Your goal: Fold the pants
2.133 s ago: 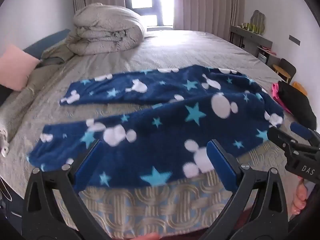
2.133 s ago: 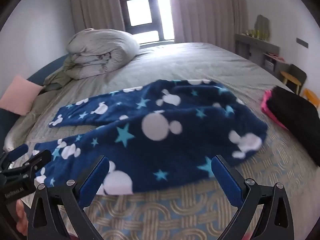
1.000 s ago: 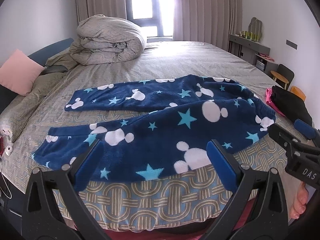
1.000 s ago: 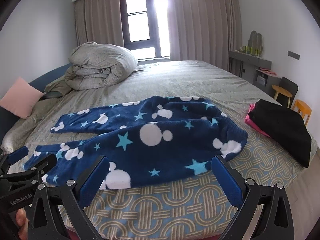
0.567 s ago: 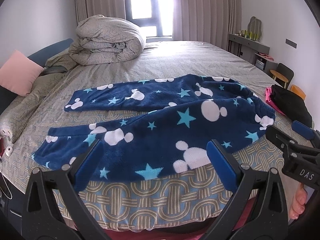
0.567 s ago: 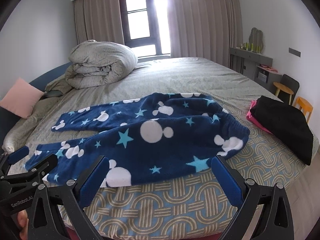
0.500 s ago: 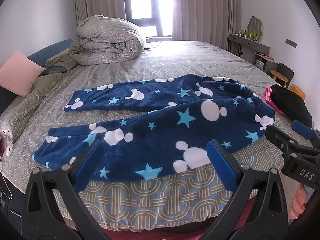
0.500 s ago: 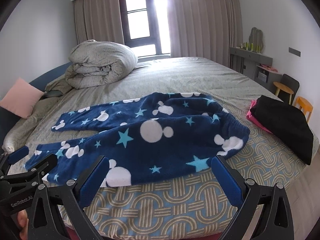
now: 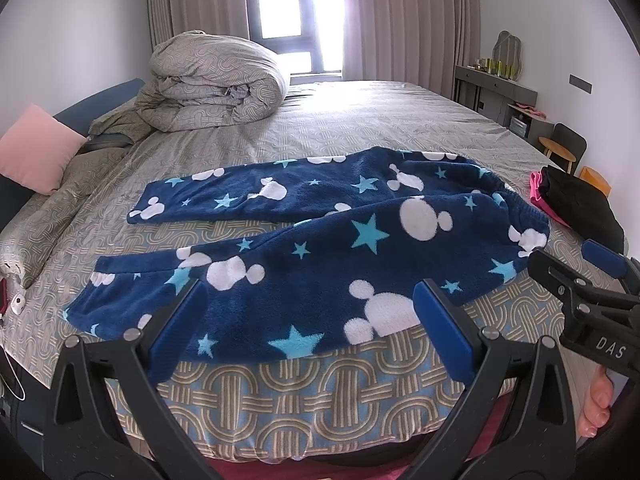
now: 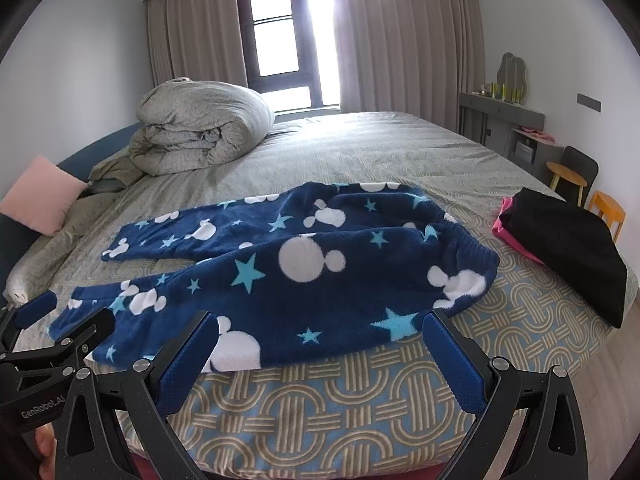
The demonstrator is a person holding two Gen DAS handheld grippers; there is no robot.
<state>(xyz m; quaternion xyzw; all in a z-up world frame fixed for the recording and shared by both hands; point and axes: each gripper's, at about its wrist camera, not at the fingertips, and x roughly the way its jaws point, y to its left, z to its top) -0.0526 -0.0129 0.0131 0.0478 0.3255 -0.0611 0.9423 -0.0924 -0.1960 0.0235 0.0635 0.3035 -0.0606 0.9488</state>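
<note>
Lying spread on the bed (image 9: 320, 384), the pants (image 9: 320, 248) aren't being touched: left gripper (image 9: 310, 316) and right gripper (image 10: 320, 340) are both hovering wide apart, empty (only the right view is showing the black pile (image 10: 568, 248) fully).

Pink garment (image 10: 505, 227) mostly buried under the black clothing (image 10: 568, 252); only an edge shows. Items on the far grey sideboard (image 10: 500, 110) too small to identify. Pink pillow (image 9: 34, 152) cut at left frame edge. Small objects at the bed's (image 9: 280, 392) near-left edge unclear.
</note>
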